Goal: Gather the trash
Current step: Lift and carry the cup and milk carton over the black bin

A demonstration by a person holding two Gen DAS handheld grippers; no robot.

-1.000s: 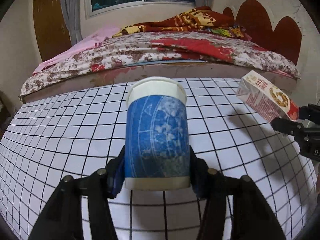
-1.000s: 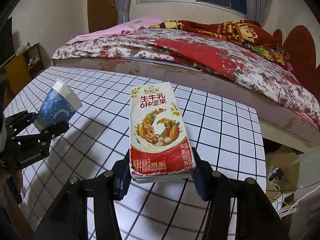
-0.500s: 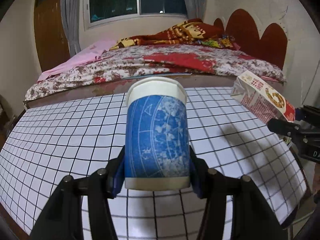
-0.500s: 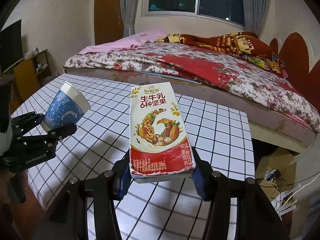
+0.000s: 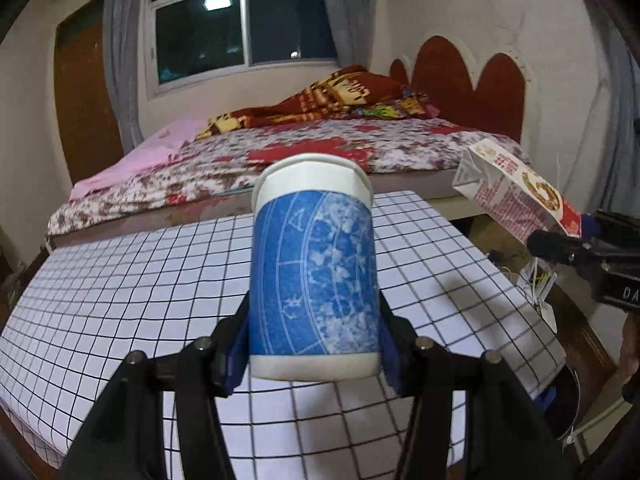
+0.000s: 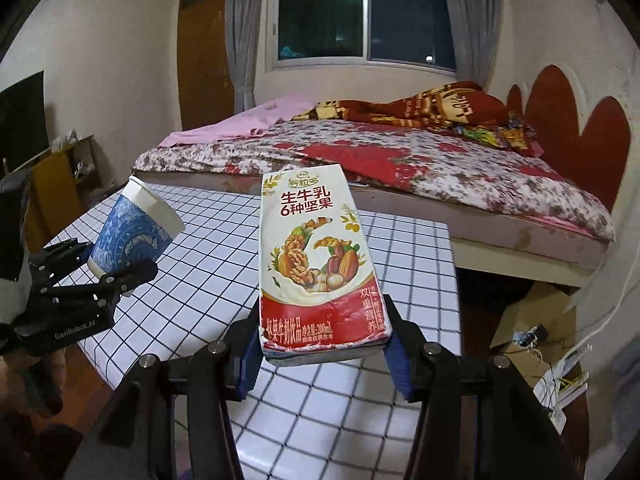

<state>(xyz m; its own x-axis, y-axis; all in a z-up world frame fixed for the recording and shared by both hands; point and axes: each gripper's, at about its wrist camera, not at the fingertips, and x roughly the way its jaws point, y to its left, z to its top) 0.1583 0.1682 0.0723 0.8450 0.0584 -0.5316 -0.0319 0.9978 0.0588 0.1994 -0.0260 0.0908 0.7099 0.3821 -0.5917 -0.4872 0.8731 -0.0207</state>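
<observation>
A blue paper cup (image 5: 314, 276) is being clamped in the left tongs (image 5: 314, 354) & a milk carton (image 6: 318, 268) in the right tongs (image 6: 320, 354), both held above the checked desk (image 5: 120, 276), prob. for binning.

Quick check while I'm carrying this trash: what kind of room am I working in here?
Most likely a home bedroom. A bed with a floral cover and a scalloped red headboard stands behind the grid-patterned table, under a curtained window that looks dark outside.

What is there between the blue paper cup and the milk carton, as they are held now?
Nothing: only open air above the bare checked tabletop separates the paper cup from the milk carton, as the right wrist view shows best.
</observation>
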